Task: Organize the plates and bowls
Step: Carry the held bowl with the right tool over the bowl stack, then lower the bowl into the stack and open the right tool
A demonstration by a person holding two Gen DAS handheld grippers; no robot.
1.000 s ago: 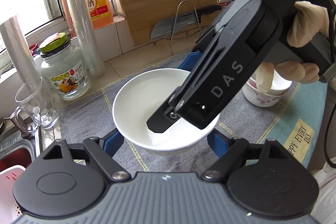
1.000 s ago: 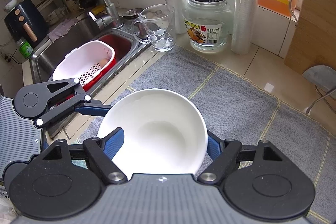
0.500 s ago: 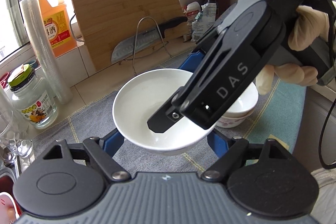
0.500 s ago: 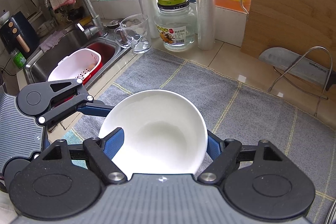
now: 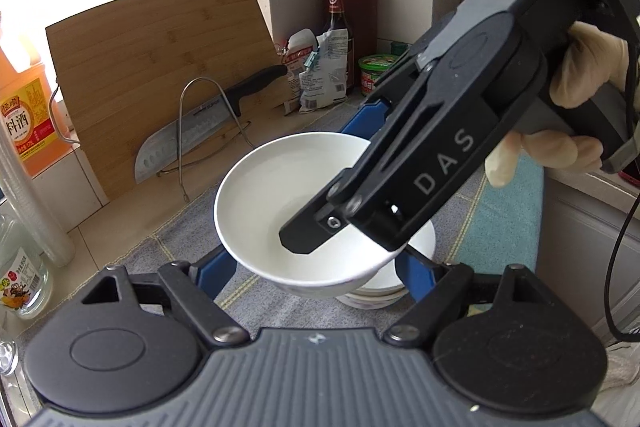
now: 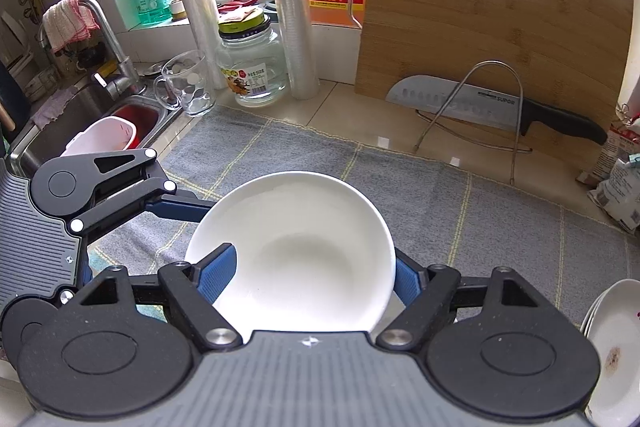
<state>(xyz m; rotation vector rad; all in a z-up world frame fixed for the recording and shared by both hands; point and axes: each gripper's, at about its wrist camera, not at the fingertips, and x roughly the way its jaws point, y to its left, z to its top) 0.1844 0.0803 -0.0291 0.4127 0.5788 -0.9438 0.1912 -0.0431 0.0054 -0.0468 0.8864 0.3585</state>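
Together, both grippers carry one white bowl above the grey mat on the counter. The right gripper is clamped across it, one blue finger inside the left rim and the other against the outer right wall. The left gripper grips it too, its blue fingers pressed against opposite sides. Just beneath the bowl, a stack of bowls sits on the mat, at its edge farthest from the sink. A gloved hand holds the right gripper's handle.

Cutting board and knife rack block beyond open mat.
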